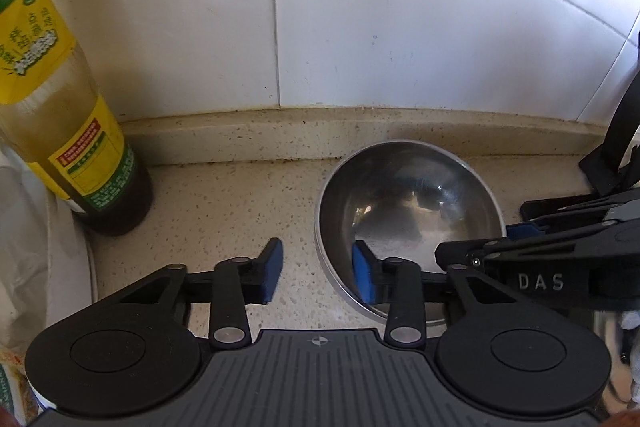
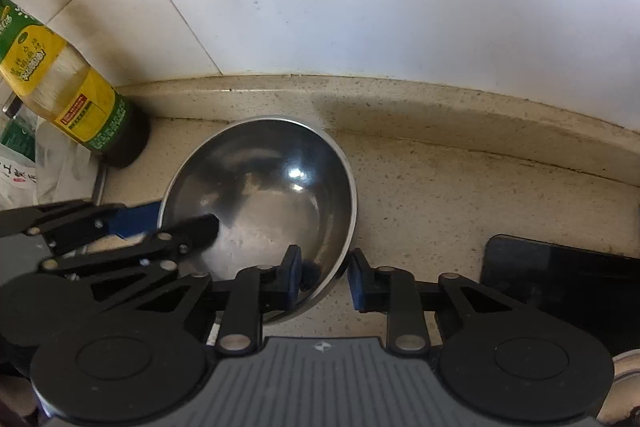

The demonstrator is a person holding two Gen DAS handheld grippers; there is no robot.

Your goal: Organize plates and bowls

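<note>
At the far left a bottle (image 1: 76, 131) with a yellow and green label is stood against the tiled wall (image 1: 360, 27), well apart from the work. The left gripper (image 1: 318, 269) is held wide, with the left rim of the steel bowl (image 1: 408, 203) straddled: one blue pad is placed inside, the other outside over the speckled counter (image 1: 224, 203), which is judged to prepare a rim grasp. The bowl is set upright on the counter near the wall ledge. On the right, the right gripper (image 2: 322, 275) is likewise spread wide across the near right rim, not yet closed. No plates can be seen. A dark flat object (image 2: 560, 279) at the right is cut off and cannot be identified, and the bottle's top is out of frame.
</note>
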